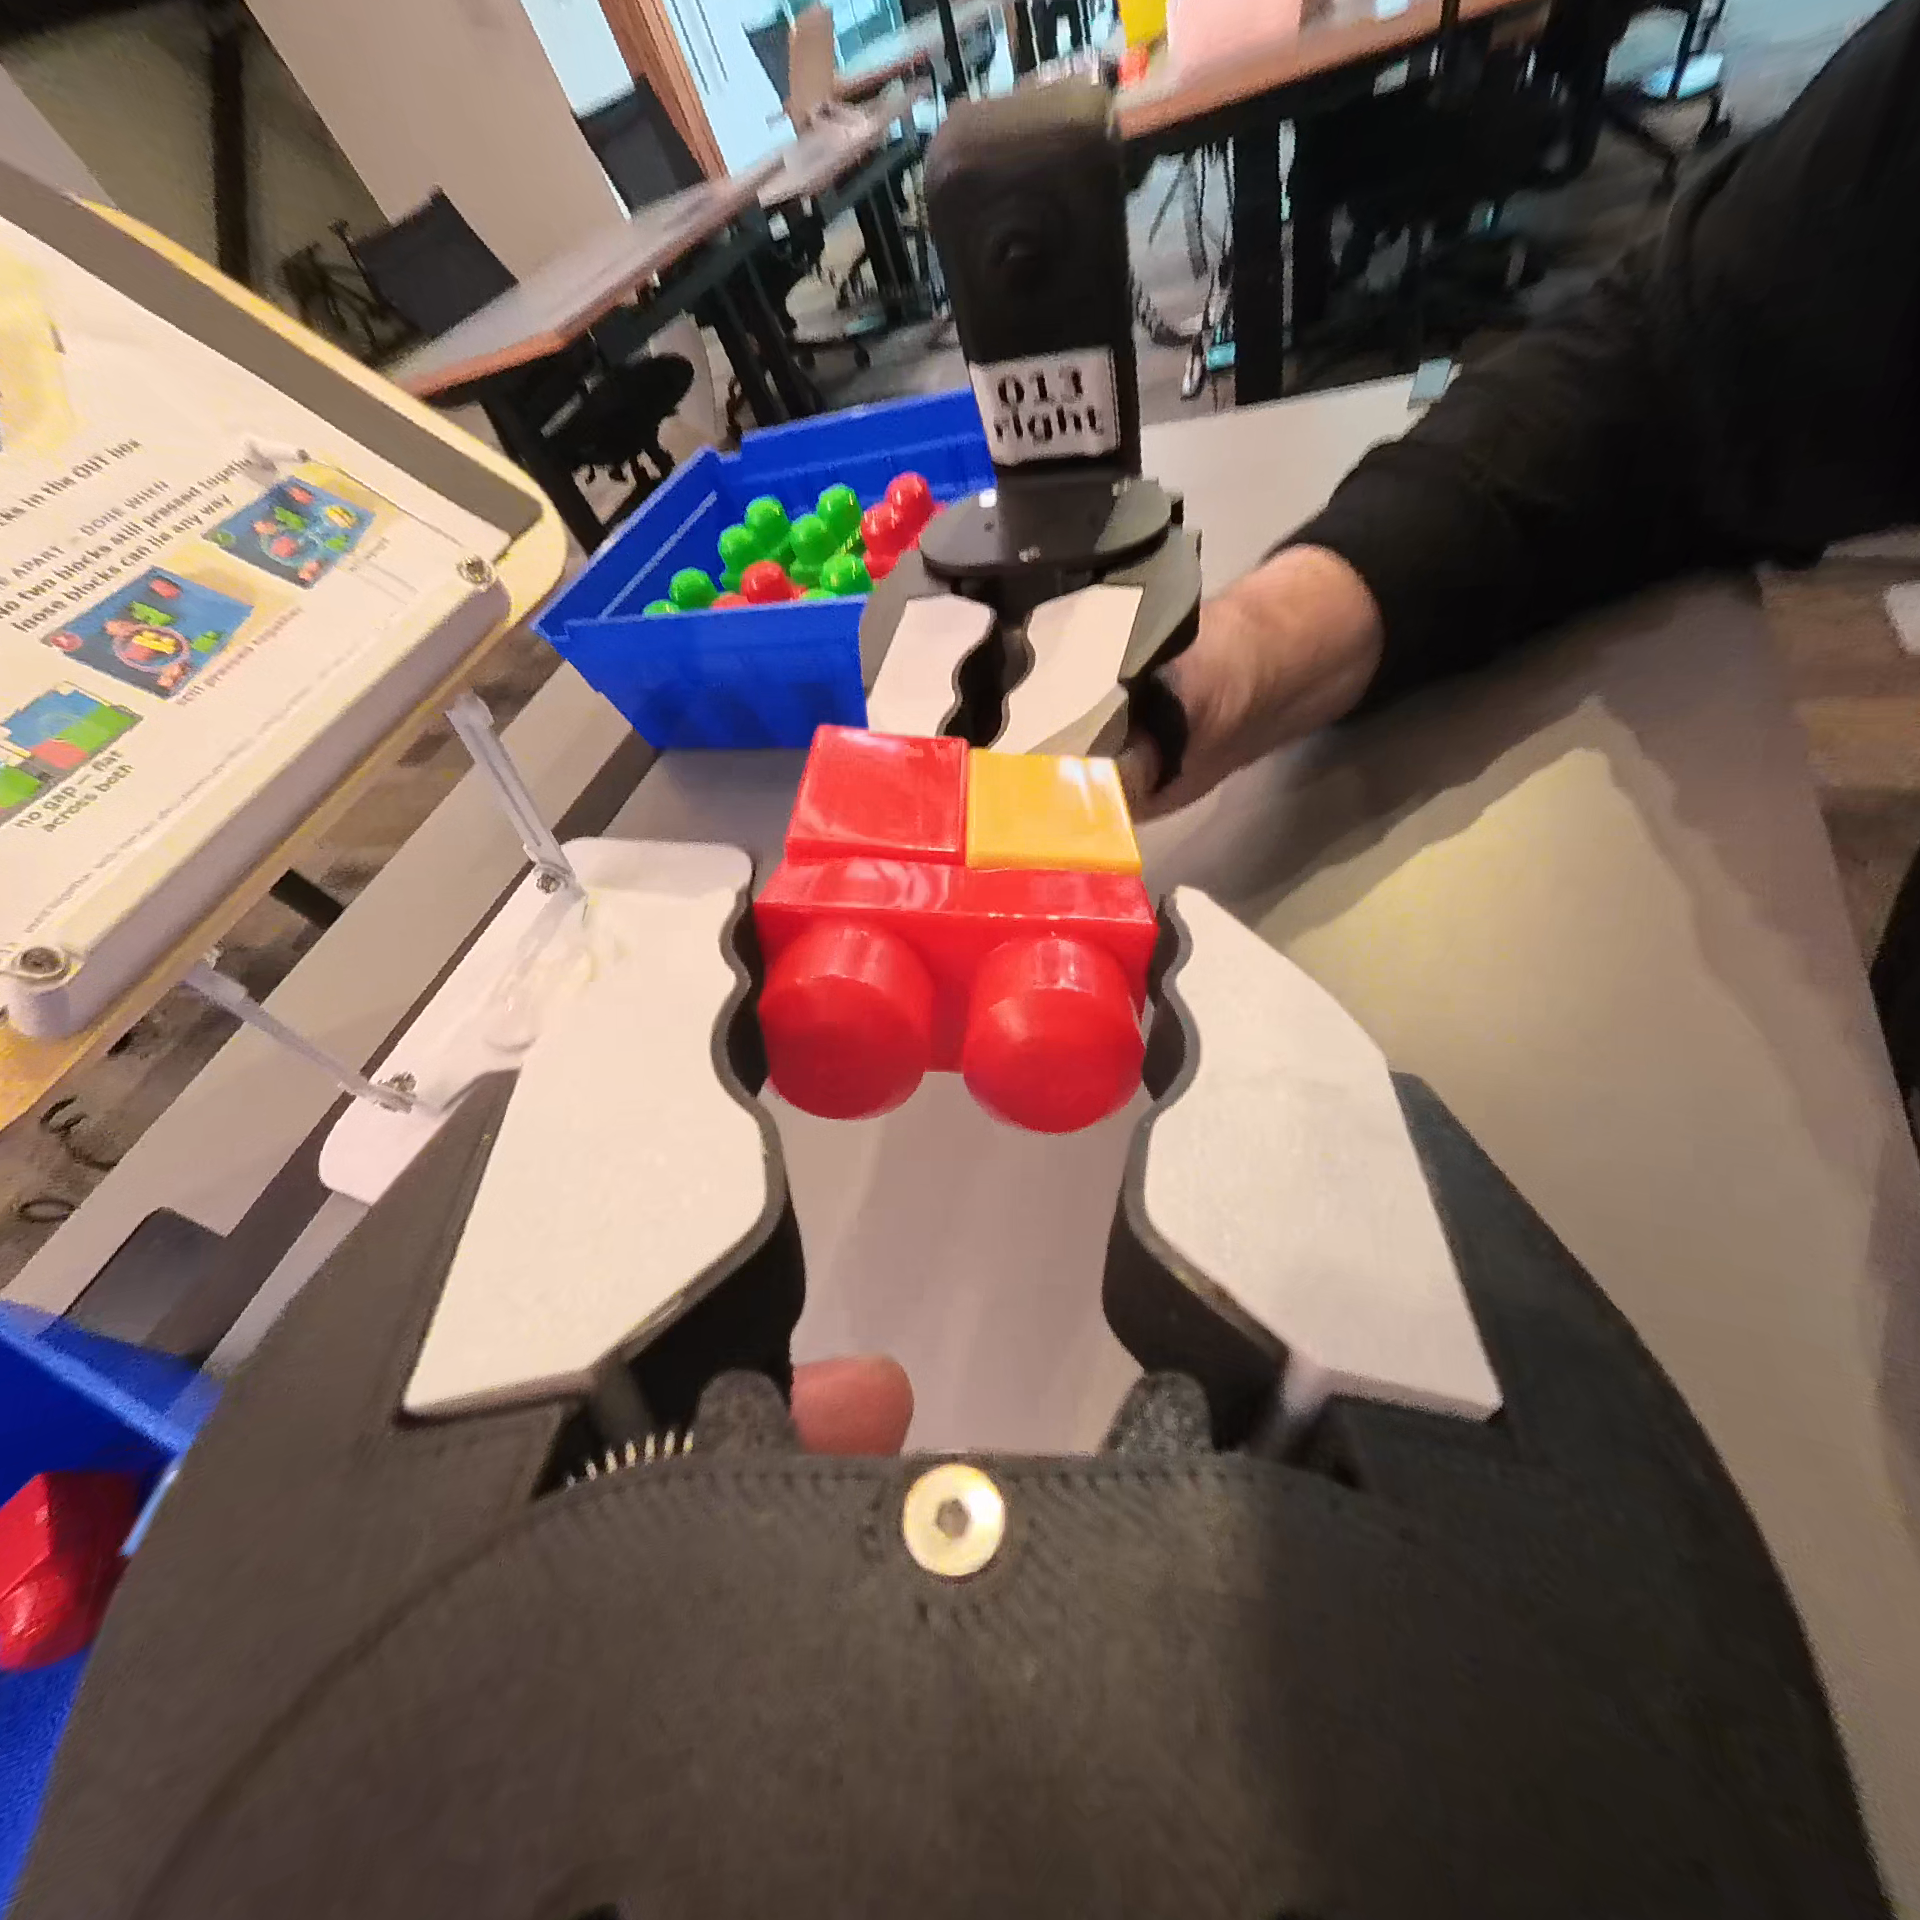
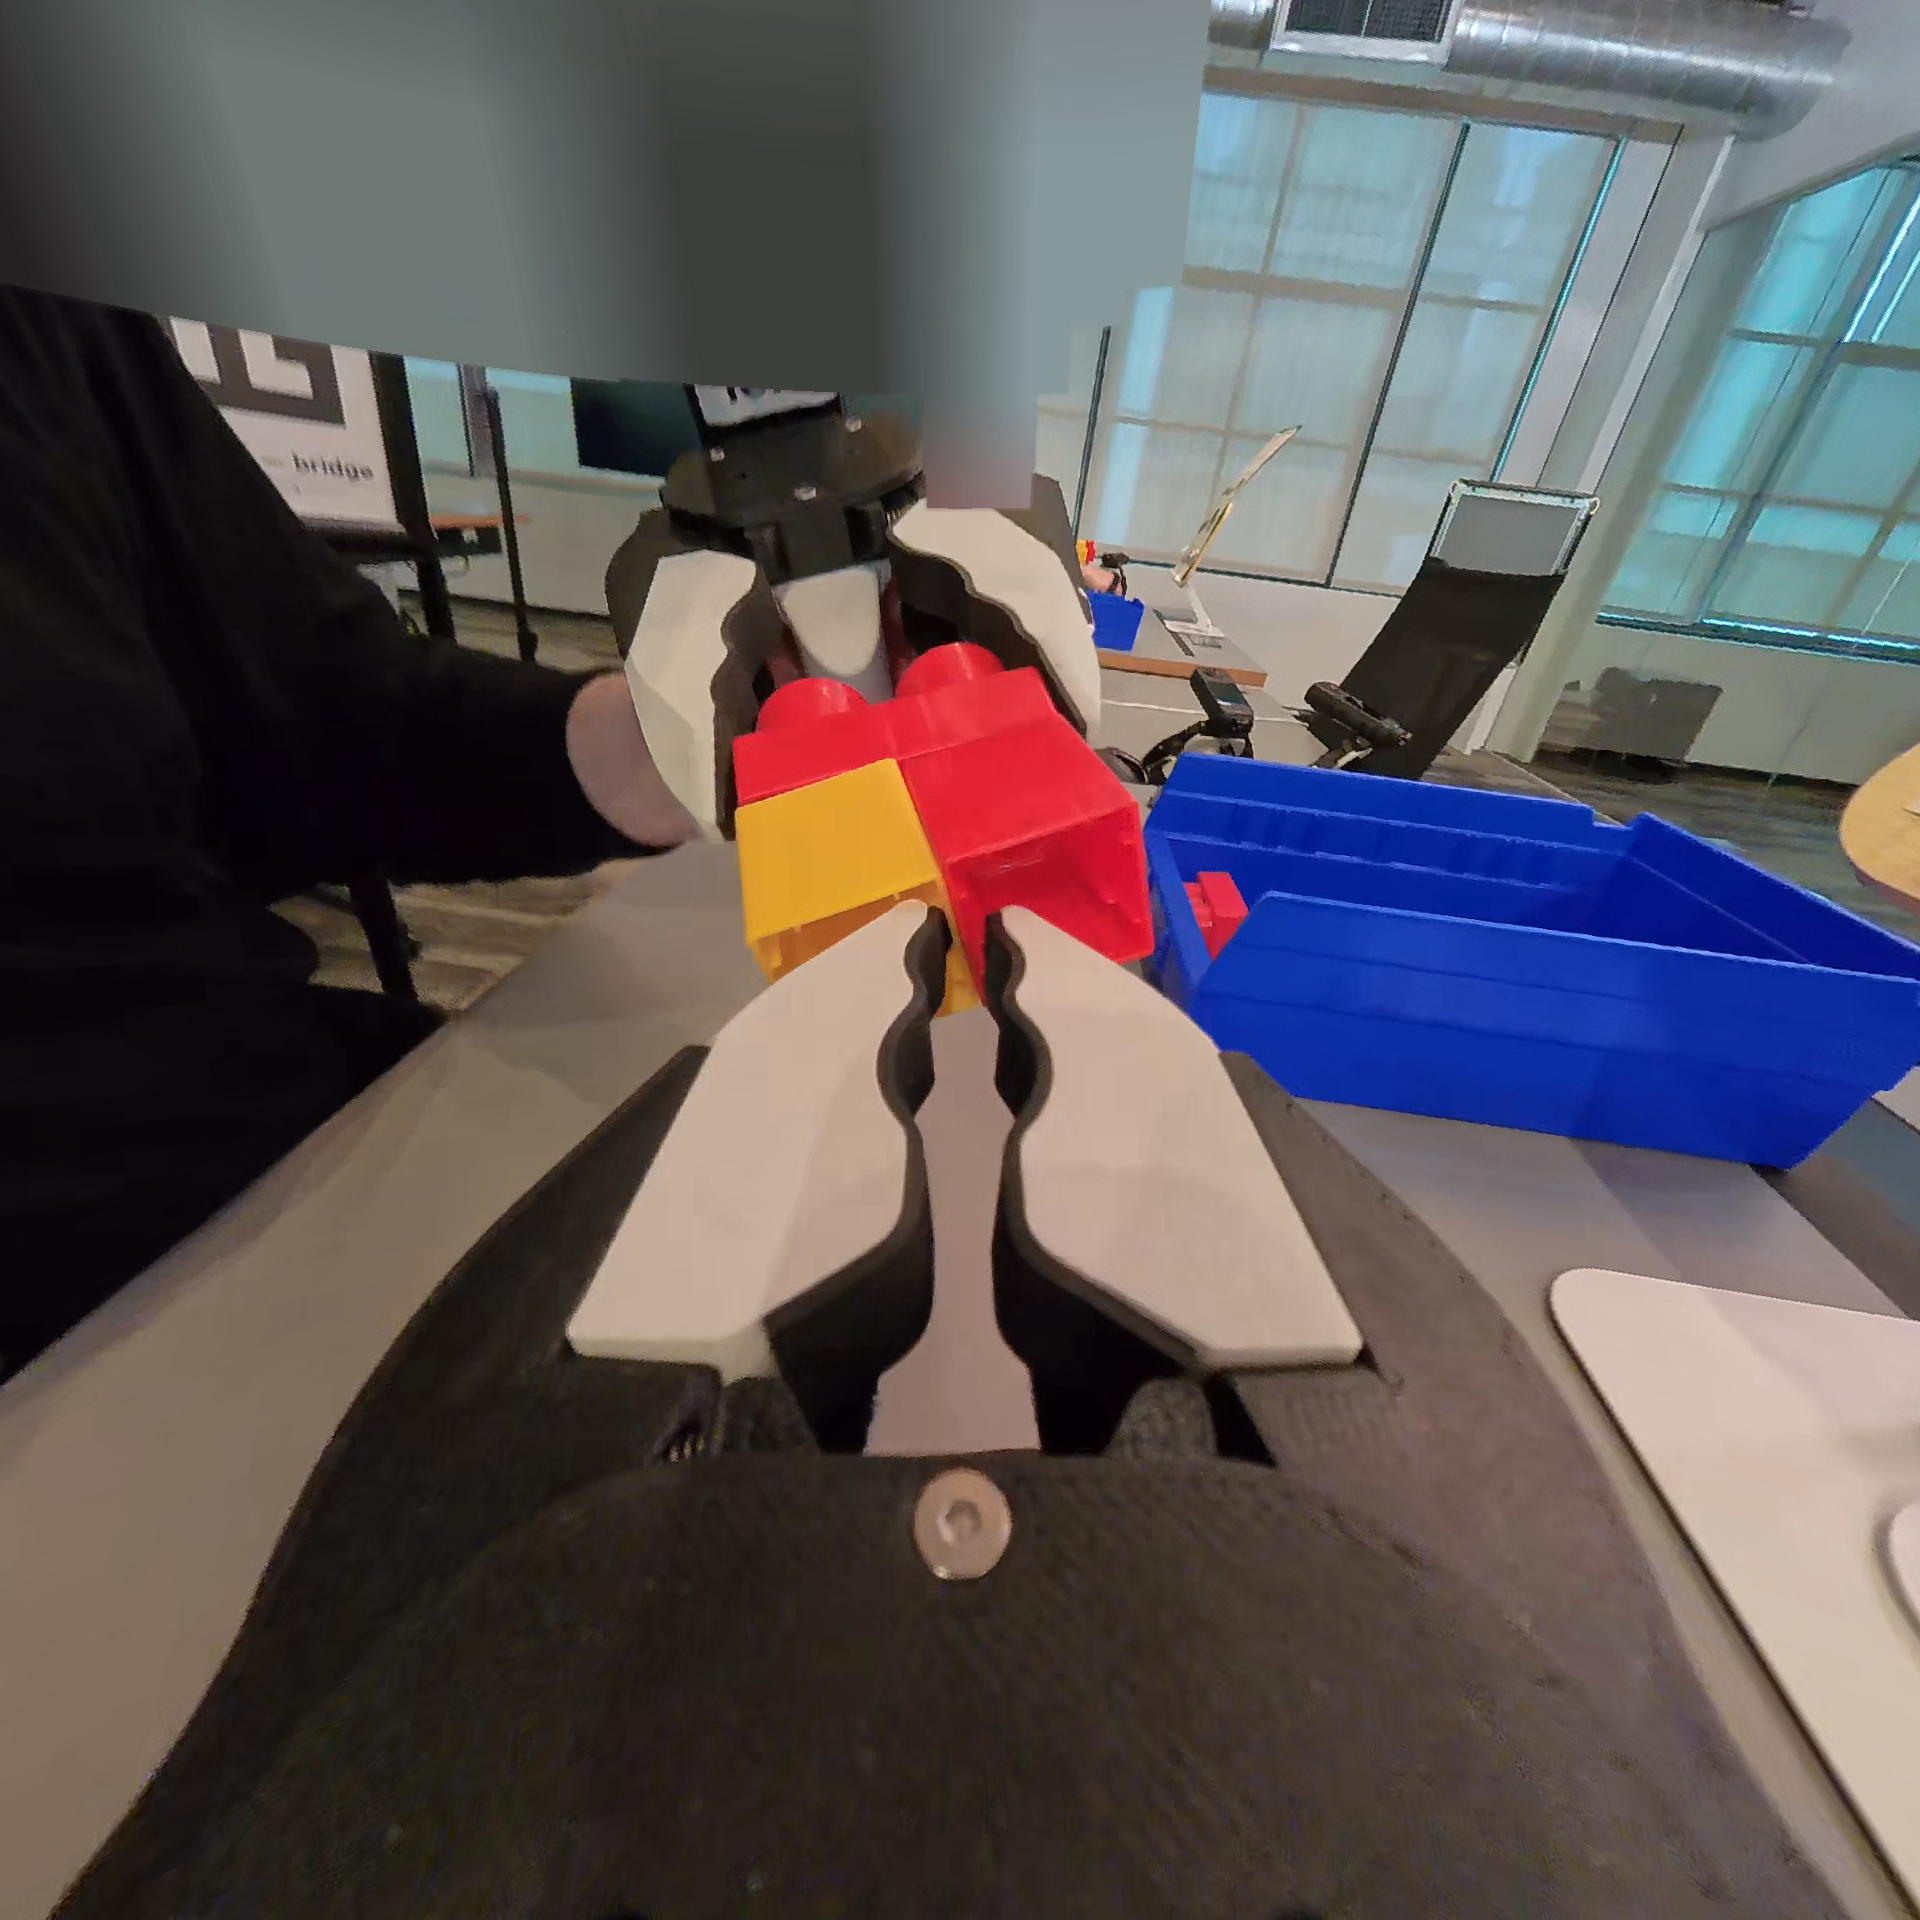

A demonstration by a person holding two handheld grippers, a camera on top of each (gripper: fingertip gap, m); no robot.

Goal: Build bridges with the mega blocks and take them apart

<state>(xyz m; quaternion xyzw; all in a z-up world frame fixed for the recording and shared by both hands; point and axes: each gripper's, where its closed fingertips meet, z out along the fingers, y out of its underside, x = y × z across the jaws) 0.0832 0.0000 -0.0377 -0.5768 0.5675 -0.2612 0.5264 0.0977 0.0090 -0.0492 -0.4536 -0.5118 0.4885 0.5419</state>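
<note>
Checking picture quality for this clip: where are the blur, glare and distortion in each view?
Left wrist view: instruction board and sleeve smeared, glare on red block, wide-angle bending. Right wrist view: blocks sharp, masked patch on top, blue bin edges bowed.

An open-plan office or lab: long desks and black chairs beyond the claw, tall windows to its right, exposed ductwork overhead.
</note>
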